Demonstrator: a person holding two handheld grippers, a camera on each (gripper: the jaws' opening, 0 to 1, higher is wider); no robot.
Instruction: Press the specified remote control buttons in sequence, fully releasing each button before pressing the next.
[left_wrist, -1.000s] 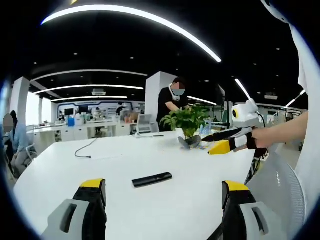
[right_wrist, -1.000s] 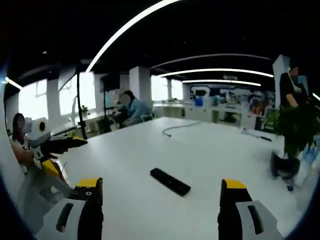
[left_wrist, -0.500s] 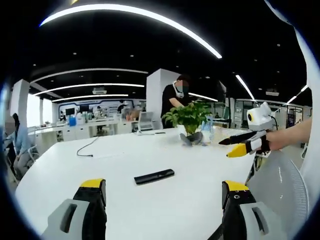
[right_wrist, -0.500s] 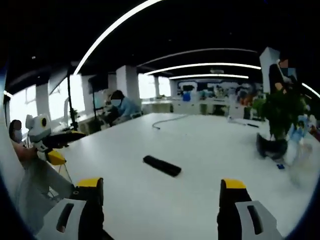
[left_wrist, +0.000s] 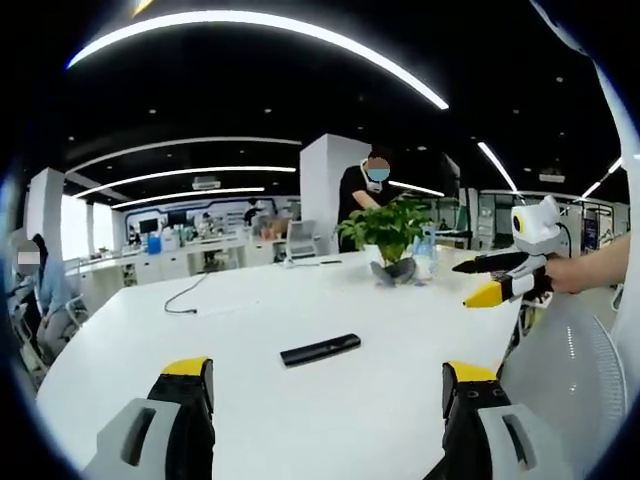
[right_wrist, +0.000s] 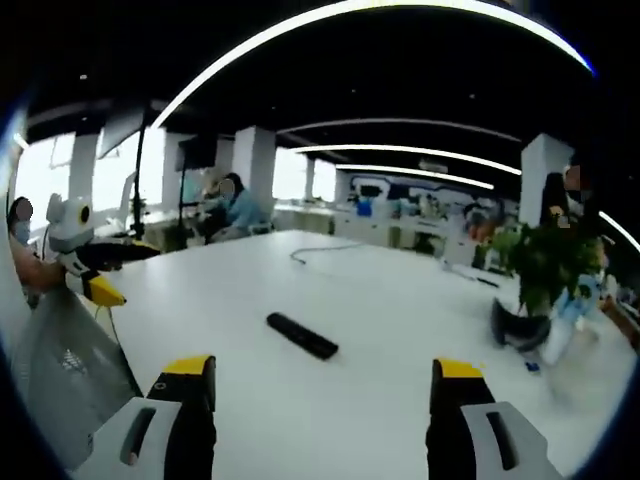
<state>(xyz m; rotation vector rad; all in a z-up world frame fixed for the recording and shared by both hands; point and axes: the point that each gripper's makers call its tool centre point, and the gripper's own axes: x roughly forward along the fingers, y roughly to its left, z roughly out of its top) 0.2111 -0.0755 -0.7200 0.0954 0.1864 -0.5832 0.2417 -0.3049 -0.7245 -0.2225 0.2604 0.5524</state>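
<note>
Open-plan office, dark ceiling with curved light strips; a large white table (left_wrist: 300, 400) is seen under both grippers, also in the right gripper view (right_wrist: 330, 400).

Left gripper view: left gripper (left_wrist: 325, 375) is held above the table's near part, jaws spread wide, nothing between them. The black remote control (left_wrist: 320, 349) lies flat on the table, ahead of the jaws and roughly centred between them, apart from both tips. Further ahead a dark cable (left_wrist: 185, 297) is seen on the table, beyond the left jaw's line. A potted plant (left_wrist: 388, 240) stands further out, ahead of the right jaw, with a person in black (left_wrist: 362, 195) behind it. The right gripper (left_wrist: 495, 280) comes in from the right, off beyond the right jaw, held by a hand (left_wrist: 570, 275) above the table edge; its yellow and black tips are parted. A white mesh chair back (left_wrist: 565, 370) sits just outside the right jaw.

Right gripper view: right gripper (right_wrist: 320, 375) jaws are likewise wide apart, nothing held. The remote control (right_wrist: 302, 335) lies ahead between them, slightly toward the left jaw, untouched. The left gripper (right_wrist: 100, 275) is seen far off to the left of the left jaw; its tips are parted there. The cable (right_wrist: 320, 250) lies further out on the table. The plant (right_wrist: 530, 275) stands ahead of and outside the right jaw. Seated people and desks are seen in the far background.
</note>
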